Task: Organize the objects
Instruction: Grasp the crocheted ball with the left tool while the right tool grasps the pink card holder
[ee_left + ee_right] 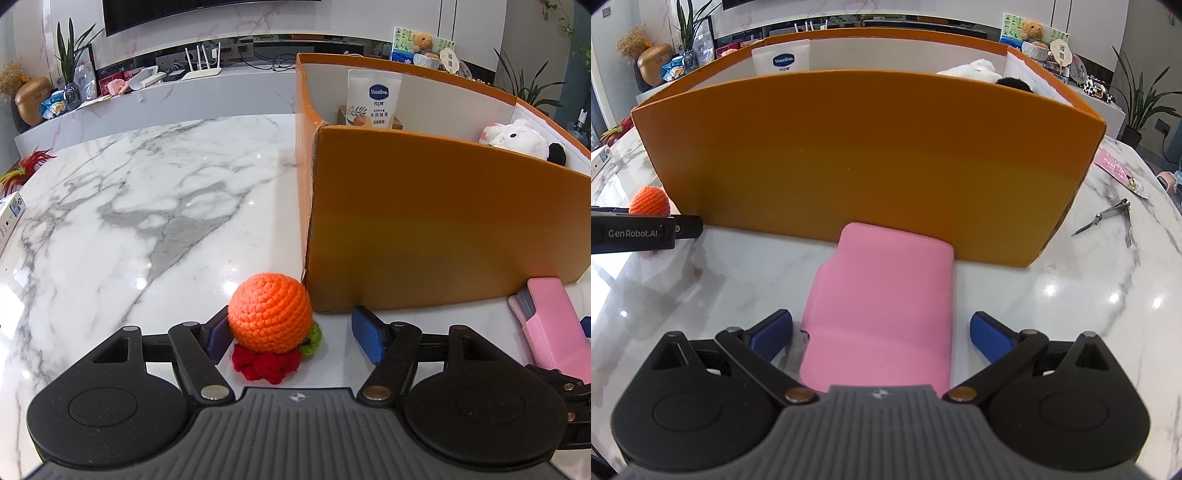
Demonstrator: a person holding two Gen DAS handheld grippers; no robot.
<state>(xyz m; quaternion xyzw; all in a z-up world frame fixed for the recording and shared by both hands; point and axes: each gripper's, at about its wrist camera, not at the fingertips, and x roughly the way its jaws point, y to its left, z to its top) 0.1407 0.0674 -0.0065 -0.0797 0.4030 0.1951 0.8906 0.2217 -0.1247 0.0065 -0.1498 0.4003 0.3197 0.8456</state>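
Left gripper (291, 332) sitting spread wide around crochet orange (270, 313), left pad touching it, right pad clear. Orange resting on marble table (129, 192) by corner of orange box (443, 221). Right gripper (882, 332) gaping around pink case (882, 306), lying flat against box front.

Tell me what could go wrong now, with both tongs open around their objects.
1. The crochet orange is round and sits off-centre in the left tongs, against the left pad; closing may roll it away.
2. The pink case nearly fills the right tongs; a shallow grip may slip.
3. The box wall is tall; a low lift may hit it.
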